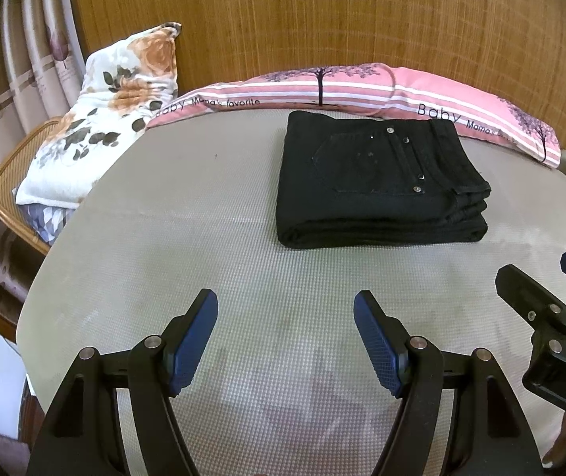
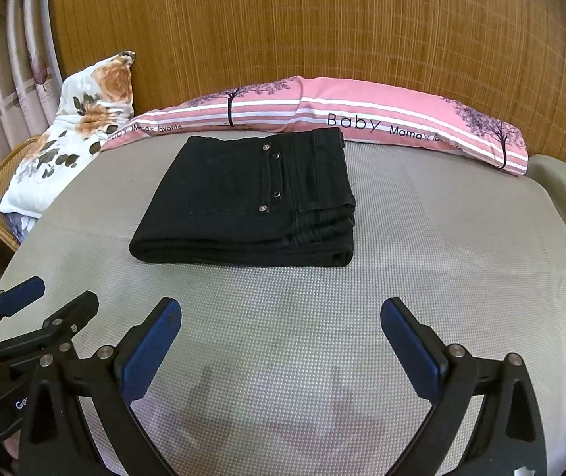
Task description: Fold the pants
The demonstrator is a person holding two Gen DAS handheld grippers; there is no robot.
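**Folded pants on mat, both grippers apart and empty**

1. Wood-grain panel point(image 1: 322, 12): fills backgnd, upright behind everything else.
2. Grey textured mat point(image 1: 203, 238): flat work surface, rounded edges, runs from near edge up to pillows.
3. Curtain point(image 1: 13, 79): far left, pleated, beige w/ pattern.
4. Pink striped pillow point(image 2: 362, 111): long, laid along far edge of mat against panel; tree prints, lettering "Baby Mama's favorite".
5. Floral pillow point(image 1: 96, 119): white w/ orange roses, propped at far-left corner, leaning on rattan chair point(image 1: 9, 174); touches left end of pink pillow.
6. Black pants point(image 1: 378, 182): folded into compact stacked rectangle, several layers visible at right edge. Back pocket and metal rivets face up. Lying on far half of mat, just in front of pink pillow, right of centre in left wrist view, left of centre in right wrist view. Well apart from both tools.
7. Left gripper point(image 1: 286, 341): fingers spread wide, blue pads point(image 1: 193, 349) facing each other, nothing between; held above near part of mat.
8. Right gripper point(image 2: 281, 345): same, fingers wide apart, nothing held, above near part of mat. Beside left unit; each seen at edge of the other's view.
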